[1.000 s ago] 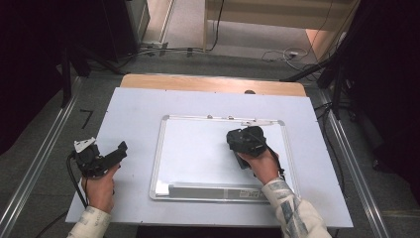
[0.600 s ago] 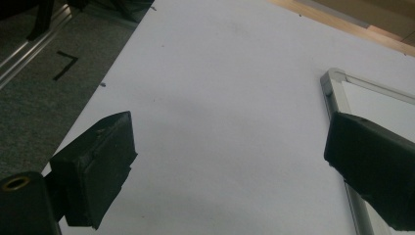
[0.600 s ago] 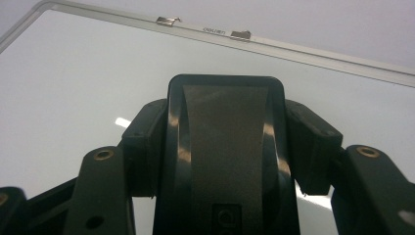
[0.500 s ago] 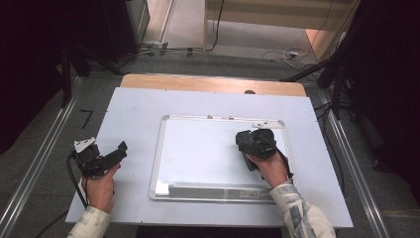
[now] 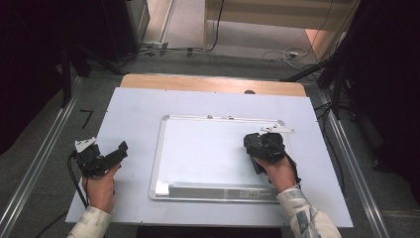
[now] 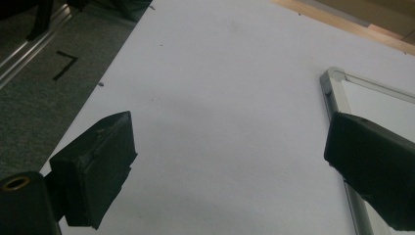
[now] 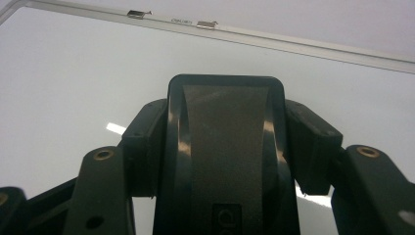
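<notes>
Evidently the step in hand is wiping the whiteboard [image 5: 208, 148], which lies flat on the worktop [image 5: 133, 114] with its pen tray along the near edge. The right tongs [image 5: 265, 147] are clenched on a black whiteboard eraser [image 7: 225, 161], held over the right part of the board close to its far frame, where two small metal clips [image 7: 138, 14] sit. The left tongs [image 5: 106, 158] stand released, jaws wide apart with nothing between them, resting over bare worktop just left of the board's frame. To do the wipe well, the eraser's felt face should be kept flat on the surface with even downward pressure, strokes overlapping and stopping short of the frame so the eraser does not catch on it. Since the board lies loose, the left tongs could press its left edge to stop it sliding.
</notes>
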Demonstrator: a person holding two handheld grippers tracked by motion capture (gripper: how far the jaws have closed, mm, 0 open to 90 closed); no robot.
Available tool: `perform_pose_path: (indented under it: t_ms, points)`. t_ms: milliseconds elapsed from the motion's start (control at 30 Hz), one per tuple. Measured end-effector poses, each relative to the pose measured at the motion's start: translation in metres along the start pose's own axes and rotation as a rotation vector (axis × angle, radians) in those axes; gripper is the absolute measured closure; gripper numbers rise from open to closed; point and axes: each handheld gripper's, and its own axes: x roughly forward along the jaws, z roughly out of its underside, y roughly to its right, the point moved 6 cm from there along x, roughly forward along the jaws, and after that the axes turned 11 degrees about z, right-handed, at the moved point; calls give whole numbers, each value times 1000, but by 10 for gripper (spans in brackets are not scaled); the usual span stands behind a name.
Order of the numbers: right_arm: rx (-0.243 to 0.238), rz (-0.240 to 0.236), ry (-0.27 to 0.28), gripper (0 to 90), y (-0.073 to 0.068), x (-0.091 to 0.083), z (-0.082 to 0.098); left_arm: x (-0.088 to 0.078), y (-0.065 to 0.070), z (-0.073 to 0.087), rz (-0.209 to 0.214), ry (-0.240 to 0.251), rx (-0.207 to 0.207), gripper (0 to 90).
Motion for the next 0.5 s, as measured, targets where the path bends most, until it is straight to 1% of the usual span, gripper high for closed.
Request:
perform_pose_path:
  t_ms: [267, 500]
  points:
    - [11, 8, 1, 377, 7, -3, 4, 0, 0, 0, 0, -1, -1, 54]
    - [22, 23, 11, 376, 17, -8, 7, 0, 0, 0, 2, -3, -3, 54]
